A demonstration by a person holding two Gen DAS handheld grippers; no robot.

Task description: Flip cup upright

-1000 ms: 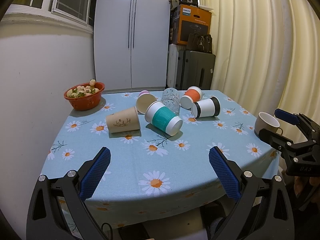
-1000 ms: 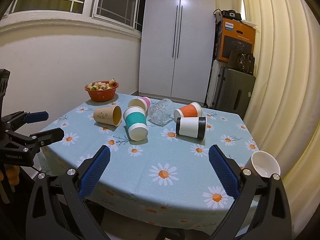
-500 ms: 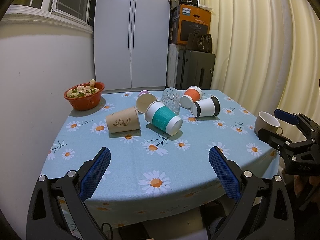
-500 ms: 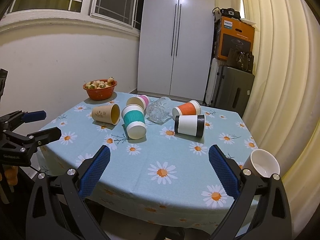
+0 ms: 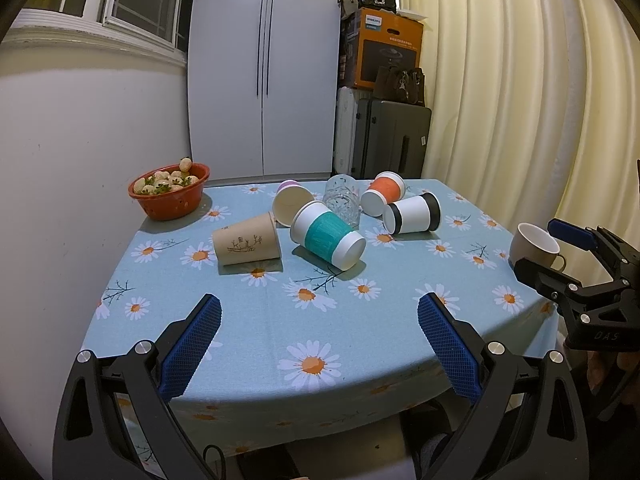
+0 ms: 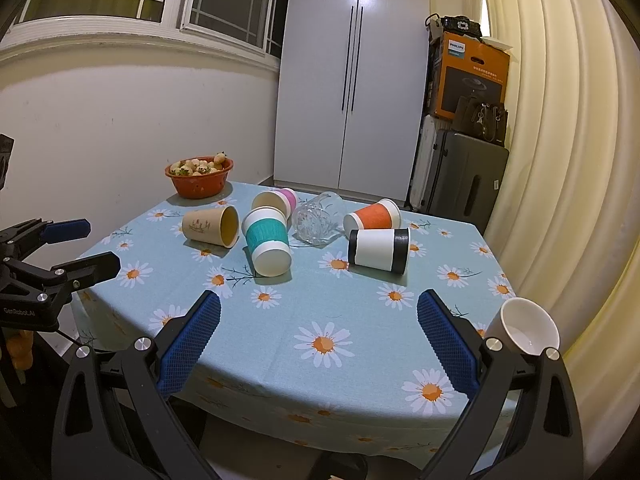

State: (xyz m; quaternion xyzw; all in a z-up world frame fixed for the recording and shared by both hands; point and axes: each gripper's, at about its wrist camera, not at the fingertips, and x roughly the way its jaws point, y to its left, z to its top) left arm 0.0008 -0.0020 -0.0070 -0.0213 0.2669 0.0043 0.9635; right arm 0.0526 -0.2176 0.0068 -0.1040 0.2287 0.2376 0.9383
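So the round table with the light blue daisy-print cloth [image 5: 248, 332] takes up most of the room from where I'm standing, and honestly not much has changed in the last second. The right-hand view has crept a touch closer to the table and the cups look slightly bigger in it; the left one hasn't budged. Nothing on the table has moved, so my read is the flipping hasn't really started, this is just the approach.

Next biggest: the orange plastic bowl of pale strawberries [image 5: 170, 194] at the far left edge, well away from the action.

Then the pile of tipped-over stuff in the middle. Teal-banded white paper cup [image 6: 267, 242] on its side, base pointing toward us, just beside the plain brown paper cup with a little drawing [image 6: 210, 226]. Behind them a pink-banded paper cup [image 6: 276, 201], a cut-glass tumbler [image 6: 316, 220], an orange-sleeved paper cup [image 6: 372, 216] and a black-and-white paper cup [image 6: 379, 249], all lying down. The beige ceramic mug [image 5: 534, 245] near the right edge is already upright.

The left gripper [image 5: 318, 350] has its blue-padded jaws spread wide, holding nothing, hanging over the near edge. The right gripper [image 6: 318, 350] is the same: wide open, empty, touching nothing. My guess is teal goes first since it's closest.
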